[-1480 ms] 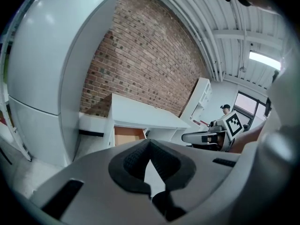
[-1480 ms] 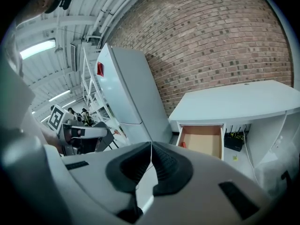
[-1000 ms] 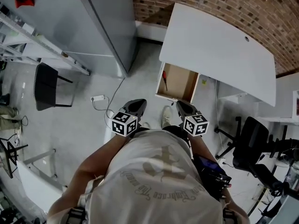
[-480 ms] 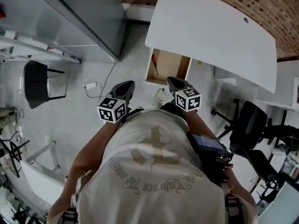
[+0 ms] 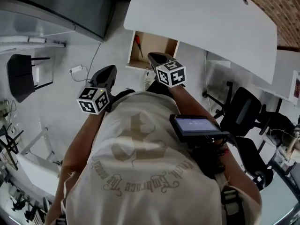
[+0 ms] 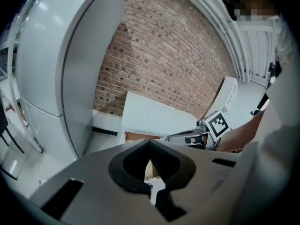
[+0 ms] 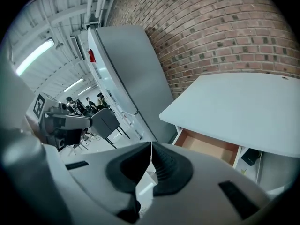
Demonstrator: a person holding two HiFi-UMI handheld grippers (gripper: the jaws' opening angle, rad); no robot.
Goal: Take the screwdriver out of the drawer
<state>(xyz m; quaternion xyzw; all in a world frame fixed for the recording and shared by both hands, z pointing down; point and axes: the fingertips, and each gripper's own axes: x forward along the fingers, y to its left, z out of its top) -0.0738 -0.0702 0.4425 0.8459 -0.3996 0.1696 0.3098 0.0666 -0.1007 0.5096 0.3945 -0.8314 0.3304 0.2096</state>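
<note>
Under the white desk [image 5: 201,22] the wooden drawer [image 5: 157,41] stands pulled out. A screwdriver [image 5: 138,43] with a red handle lies along its left side. My right gripper [image 5: 153,56] hovers just in front of the drawer's front edge, shut and holding nothing. My left gripper [image 5: 111,70] hangs over the floor to the drawer's left, its jaws also shut with nothing between them. The left gripper view shows its tips [image 6: 150,142] meeting, with the drawer [image 6: 139,136] beyond. In the right gripper view the tips [image 7: 151,145] meet, and the drawer [image 7: 208,146] lies to the right.
A tall grey cabinet [image 5: 70,3] stands left of the desk. A white power strip [image 5: 75,70] with its cable lies on the floor. Black office chairs stand at the far left [image 5: 21,76] and at the right [image 5: 243,111]. A device [image 5: 194,125] is mounted on the person's chest.
The person has stepped toward the desk. Both grippers have moved closer to the open drawer, the right one reaching its front edge. Both stayed shut.
</note>
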